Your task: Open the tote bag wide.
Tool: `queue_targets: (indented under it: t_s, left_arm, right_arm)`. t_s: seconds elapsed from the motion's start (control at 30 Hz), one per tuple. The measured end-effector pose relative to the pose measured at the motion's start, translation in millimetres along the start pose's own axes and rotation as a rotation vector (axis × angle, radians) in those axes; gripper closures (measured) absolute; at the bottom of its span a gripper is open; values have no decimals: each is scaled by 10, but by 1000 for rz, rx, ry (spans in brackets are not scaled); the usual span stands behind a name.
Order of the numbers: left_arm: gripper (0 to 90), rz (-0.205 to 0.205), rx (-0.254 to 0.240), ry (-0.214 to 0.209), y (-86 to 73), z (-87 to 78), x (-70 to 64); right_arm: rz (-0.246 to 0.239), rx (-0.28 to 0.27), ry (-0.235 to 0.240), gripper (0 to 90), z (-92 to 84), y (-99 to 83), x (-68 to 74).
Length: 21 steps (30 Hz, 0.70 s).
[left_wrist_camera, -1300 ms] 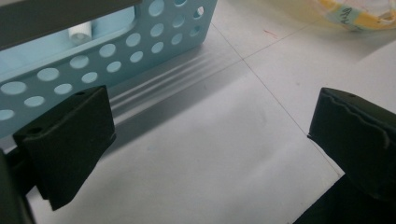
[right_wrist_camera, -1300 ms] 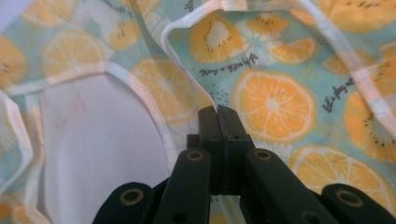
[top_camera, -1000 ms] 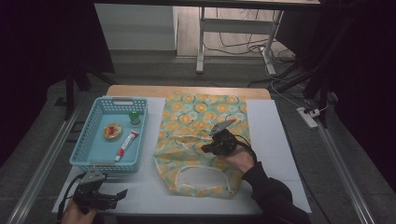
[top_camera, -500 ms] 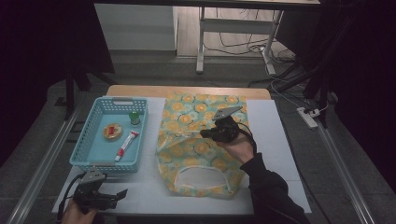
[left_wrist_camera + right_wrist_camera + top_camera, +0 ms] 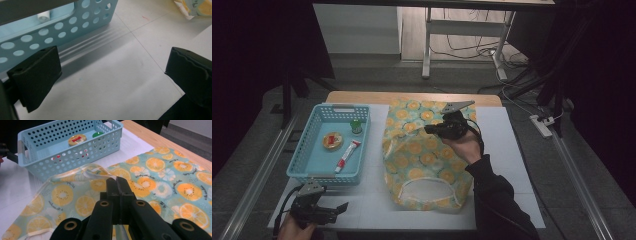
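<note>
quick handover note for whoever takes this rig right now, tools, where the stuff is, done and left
Right tool: shut, lifted over the fruit-print bag; in the right gripper view its jaws pinch a fold of the bag's top layer, raising it off the table.
Left tool: open, holding nothing, resting at the near left edge of the white table, just in front of the blue basket.
In the basket: round yellow tin, red-and-white tube, green-capped bottle.
Done: bag gripped and lifted.
Left, likely: open the bag fully and move the basket items in; none moved yet.
</note>
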<state>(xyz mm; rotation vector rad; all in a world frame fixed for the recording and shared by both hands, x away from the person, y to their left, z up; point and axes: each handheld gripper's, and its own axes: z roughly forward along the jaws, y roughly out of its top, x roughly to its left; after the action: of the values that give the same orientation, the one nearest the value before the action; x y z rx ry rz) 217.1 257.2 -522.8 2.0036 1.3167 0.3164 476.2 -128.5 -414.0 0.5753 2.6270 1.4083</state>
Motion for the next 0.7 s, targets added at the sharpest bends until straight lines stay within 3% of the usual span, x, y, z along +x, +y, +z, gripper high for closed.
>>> queue_targets:
  t_s: [0.37,0.7]
  left_arm:
    - [3,-2,-4,-2,-3,-8,3]
    - [0,-13,-14,-5,-7,-18,12]
  right_arm:
    - [-26,-42,-4,900,-17,58,44]
    - [6,-61,-20,900,-86,33,-50]
